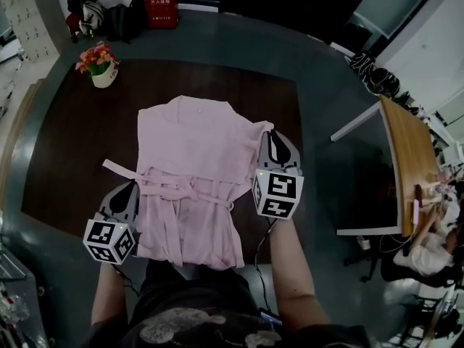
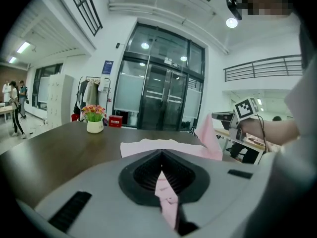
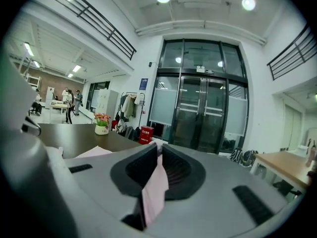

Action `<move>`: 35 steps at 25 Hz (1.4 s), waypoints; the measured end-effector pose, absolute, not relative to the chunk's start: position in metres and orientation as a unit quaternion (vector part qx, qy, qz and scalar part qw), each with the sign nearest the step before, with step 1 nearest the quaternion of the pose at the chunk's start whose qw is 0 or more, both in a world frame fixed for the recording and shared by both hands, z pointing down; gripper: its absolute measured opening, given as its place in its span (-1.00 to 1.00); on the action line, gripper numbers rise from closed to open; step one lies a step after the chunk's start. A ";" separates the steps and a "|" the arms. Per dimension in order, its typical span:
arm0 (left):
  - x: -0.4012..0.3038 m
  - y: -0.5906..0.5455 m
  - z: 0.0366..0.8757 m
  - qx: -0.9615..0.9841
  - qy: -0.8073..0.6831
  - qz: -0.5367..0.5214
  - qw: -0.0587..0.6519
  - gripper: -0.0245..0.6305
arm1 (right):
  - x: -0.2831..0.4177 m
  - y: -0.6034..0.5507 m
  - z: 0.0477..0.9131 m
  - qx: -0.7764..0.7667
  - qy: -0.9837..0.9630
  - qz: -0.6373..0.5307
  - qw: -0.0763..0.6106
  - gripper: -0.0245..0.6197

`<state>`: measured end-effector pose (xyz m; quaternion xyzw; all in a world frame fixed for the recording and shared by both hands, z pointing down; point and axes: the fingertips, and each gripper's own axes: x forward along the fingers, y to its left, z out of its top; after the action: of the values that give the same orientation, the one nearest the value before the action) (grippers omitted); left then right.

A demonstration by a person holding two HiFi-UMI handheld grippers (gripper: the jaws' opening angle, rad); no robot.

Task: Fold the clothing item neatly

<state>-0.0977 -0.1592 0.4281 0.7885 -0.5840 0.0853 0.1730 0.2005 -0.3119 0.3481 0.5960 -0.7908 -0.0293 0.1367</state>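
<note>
The soft pink robe (image 1: 192,158) lies flat in the middle of the dark wooden table (image 1: 65,158), and only the head view shows its whole shape, with a thin belt (image 1: 181,188) knotted across it. The left gripper (image 1: 131,190) at the robe's 8 o'clock and the right gripper (image 1: 272,138) at its 3 o'clock each squeeze a pinch of pink cloth, seen close up only in the gripper views, between ribbed black jaws. A white flower pot (image 1: 102,71) stands at 11 o'clock.
</note>
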 end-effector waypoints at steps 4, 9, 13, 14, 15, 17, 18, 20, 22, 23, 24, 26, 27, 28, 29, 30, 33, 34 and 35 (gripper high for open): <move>-0.141 -0.173 0.425 0.800 -0.569 0.094 0.165 -0.89 | 0.133 -0.321 0.336 0.591 -0.792 -0.053 0.147 -0.85; -0.202 -0.190 0.430 0.815 -0.547 0.117 0.154 -0.89 | 0.048 -0.330 0.343 0.589 -0.791 -0.054 0.159 -0.85; -0.247 -0.198 0.439 0.820 -0.535 0.123 0.163 -0.89 | -0.010 -0.327 0.369 0.579 -0.792 -0.049 0.186 -0.85; -0.256 -0.199 0.441 0.821 -0.532 0.124 0.166 -0.89 | -0.021 -0.325 0.380 0.572 -0.794 -0.045 0.203 -0.85; -0.264 -0.200 0.444 0.822 -0.530 0.126 0.169 -0.89 | -0.032 -0.322 0.394 0.563 -0.795 -0.041 0.224 -0.85; -0.276 -0.203 0.453 0.821 -0.526 0.130 0.177 -0.89 | -0.052 -0.314 0.426 0.538 -0.798 -0.037 0.269 -0.85; -0.280 -0.203 0.457 0.822 -0.525 0.131 0.181 -0.89 | -0.061 -0.309 0.442 0.524 -0.800 -0.036 0.290 -0.85; -0.285 -0.204 0.463 0.825 -0.518 0.130 0.186 -0.89 | -0.077 -0.296 0.470 0.494 -0.805 -0.040 0.327 -0.85; -0.287 -0.204 0.467 0.829 -0.509 0.130 0.189 -0.89 | -0.091 -0.281 0.492 0.463 -0.811 -0.045 0.354 -0.85; -0.288 -0.204 0.469 0.831 -0.505 0.130 0.190 -0.89 | -0.098 -0.273 0.500 0.447 -0.816 -0.046 0.364 -0.85; -0.289 -0.204 0.472 0.833 -0.502 0.131 0.191 -0.89 | -0.105 -0.266 0.507 0.431 -0.821 -0.044 0.372 -0.83; -0.289 -0.205 0.476 0.836 -0.496 0.130 0.194 -0.89 | -0.117 -0.252 0.517 0.401 -0.834 -0.034 0.377 -0.75; -0.289 -0.205 0.478 0.838 -0.493 0.129 0.196 -0.89 | -0.121 -0.245 0.519 0.388 -0.842 -0.025 0.374 -0.70; -0.289 -0.205 0.480 0.839 -0.490 0.128 0.197 -0.89 | -0.125 -0.239 0.518 0.379 -0.850 -0.015 0.366 -0.60; -0.289 -0.205 0.481 0.841 -0.487 0.128 0.199 -0.89 | -0.126 -0.235 0.516 0.377 -0.855 -0.006 0.355 -0.58; -0.288 -0.205 0.483 0.842 -0.484 0.128 0.200 -0.89 | -0.126 -0.235 0.512 0.382 -0.858 0.003 0.344 -0.57; -0.286 -0.206 0.484 0.847 -0.475 0.126 0.199 -0.89 | -0.114 -0.252 0.498 0.429 -0.848 0.035 0.310 -0.57; -0.287 -0.207 0.484 0.849 -0.474 0.125 0.199 -0.89 | -0.111 -0.261 0.496 0.445 -0.841 0.048 0.305 -0.57; -0.287 -0.208 0.484 0.850 -0.472 0.124 0.200 -0.89 | -0.109 -0.271 0.496 0.457 -0.832 0.059 0.307 -0.57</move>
<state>-0.2874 -0.2080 0.4844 0.8497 -0.4720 0.1239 0.1996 -0.1087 -0.2715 0.4957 0.4573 -0.8324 0.0594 0.3074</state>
